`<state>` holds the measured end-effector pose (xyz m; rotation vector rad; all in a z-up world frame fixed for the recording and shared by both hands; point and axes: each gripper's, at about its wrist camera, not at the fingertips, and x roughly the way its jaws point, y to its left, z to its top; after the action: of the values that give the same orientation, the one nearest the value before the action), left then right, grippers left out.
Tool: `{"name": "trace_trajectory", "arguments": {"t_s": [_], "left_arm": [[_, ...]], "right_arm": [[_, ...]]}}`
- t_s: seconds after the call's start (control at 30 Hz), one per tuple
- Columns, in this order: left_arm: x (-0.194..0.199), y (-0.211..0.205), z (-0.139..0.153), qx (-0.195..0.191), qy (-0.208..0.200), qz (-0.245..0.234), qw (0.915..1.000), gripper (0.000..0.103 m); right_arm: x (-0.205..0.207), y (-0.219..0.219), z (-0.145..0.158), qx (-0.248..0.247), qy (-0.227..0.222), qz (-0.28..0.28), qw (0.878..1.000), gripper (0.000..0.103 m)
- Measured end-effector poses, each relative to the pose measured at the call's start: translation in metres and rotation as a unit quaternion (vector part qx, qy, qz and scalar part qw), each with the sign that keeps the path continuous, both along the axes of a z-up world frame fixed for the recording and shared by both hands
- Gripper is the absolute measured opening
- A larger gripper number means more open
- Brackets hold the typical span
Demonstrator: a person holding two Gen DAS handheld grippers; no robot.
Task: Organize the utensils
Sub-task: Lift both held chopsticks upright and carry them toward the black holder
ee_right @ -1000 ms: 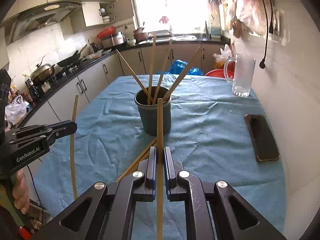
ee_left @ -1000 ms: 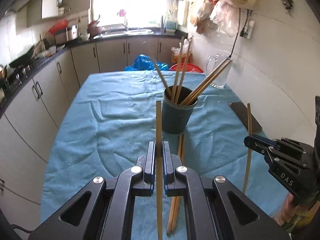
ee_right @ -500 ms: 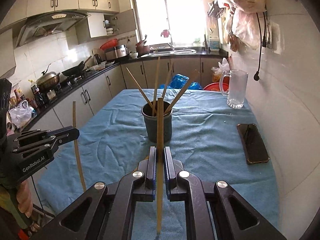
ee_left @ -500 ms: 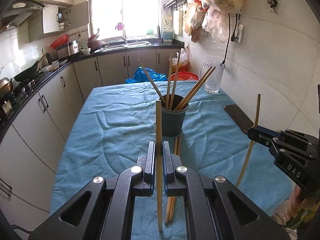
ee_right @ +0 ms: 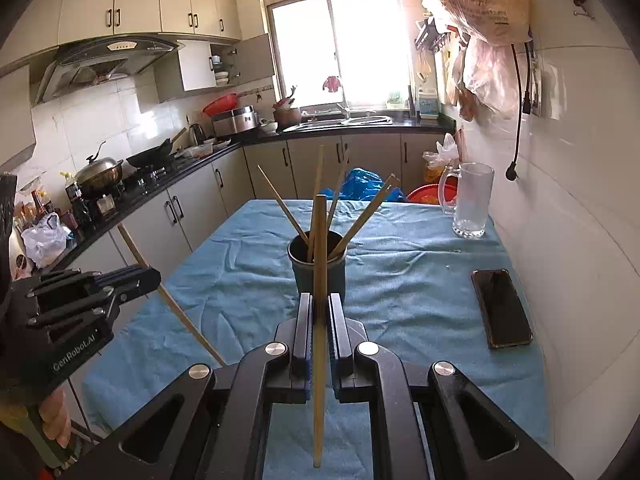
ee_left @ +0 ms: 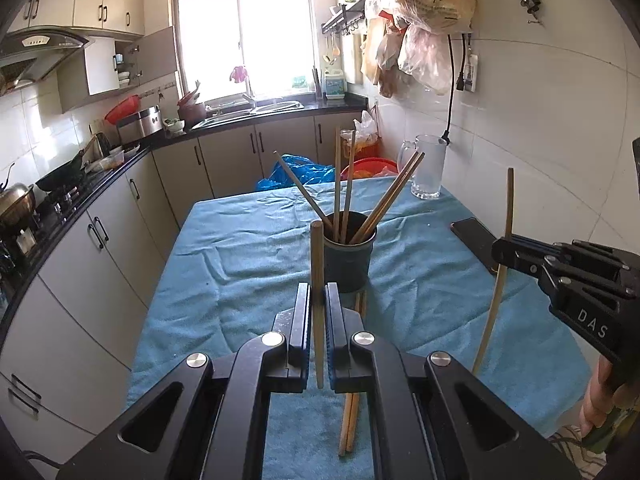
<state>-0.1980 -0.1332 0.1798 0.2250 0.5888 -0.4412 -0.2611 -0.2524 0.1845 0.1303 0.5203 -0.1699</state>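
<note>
Presently, the left gripper [ee_left: 318,300] is clamped on a single wooden chopstick [ee_left: 317,280], which stands near upright between its jaws. The right gripper [ee_right: 319,312] is likewise closed on its own chopstick [ee_right: 320,264], also near upright. Seen from the opposite wrist camera, each tool is held by a hand at the frame edge; the right gripper's body bears the letters "DAS" [ee_left: 592,322], the left one reads "GenRobot.AI" [ee_right: 74,354].

Ahead of both stands a dark holder cup [ee_left: 347,260] on the blue cloth [ee_left: 248,264] covering the table; several chopsticks lean inside it. Two loose chopsticks [ee_left: 352,380] lie flat on the cloth just in front of the cup, side by side.

To the right, a dark phone [ee_right: 500,308] lies flat near the wall, and a glass mug [ee_right: 472,204] stands upright at the far corner. Bags [ee_right: 486,0] hanging on the wall carry printed characters, too blurred to read.
</note>
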Motion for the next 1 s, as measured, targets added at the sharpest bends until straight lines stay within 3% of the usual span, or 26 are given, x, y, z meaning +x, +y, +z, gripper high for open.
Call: {"name": "trace_trajectory", "arguments": {"t_s": [0.67, 1.0], "left_arm": [[0.029, -0.017, 0.018, 0.027, -0.016, -0.01, 0.9994, 0.006], [0.073, -0.023, 0.077, -0.028, -0.02, -0.023, 0.9991, 0.006]], "right_arm": [[0.034, -0.015, 0.041, 0.008, -0.047, -0.003, 0.999, 0.007], [0.068, -0.029, 0.085, 0.008, -0.1, -0.011, 0.995, 0.008]]}}
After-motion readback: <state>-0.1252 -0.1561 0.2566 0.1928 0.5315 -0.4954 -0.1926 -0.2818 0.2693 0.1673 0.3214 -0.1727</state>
